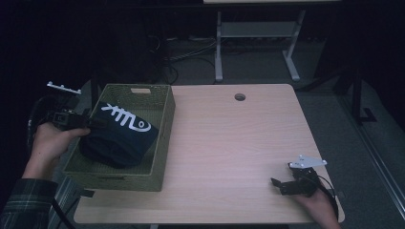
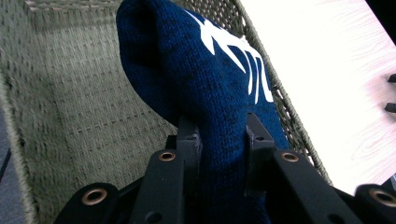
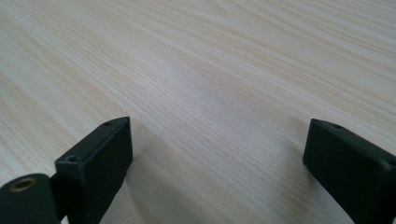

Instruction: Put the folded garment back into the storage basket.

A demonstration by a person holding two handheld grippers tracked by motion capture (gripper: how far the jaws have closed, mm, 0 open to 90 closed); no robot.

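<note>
Knitwear fills the left side: a navy knitted garment (image 1: 119, 138) with a white fishbone pattern lies bunched in the woven olive basket (image 1: 165, 138), which sits at the worktop's (image 1: 239, 152) left edge, slightly overhanging it. The left hand-held gripper (image 2: 219, 135) reaches over the basket's left wall, jaws pinched on a fold of the soft ribbed knit. Rightward, smooth pale wood-grain laminate lies open up to a round cable hole (image 1: 239, 97) near the far edge. At the near right corner, the right hand-held gripper (image 1: 282, 186) rests low, jaws spread wide, holding nothing.
</note>
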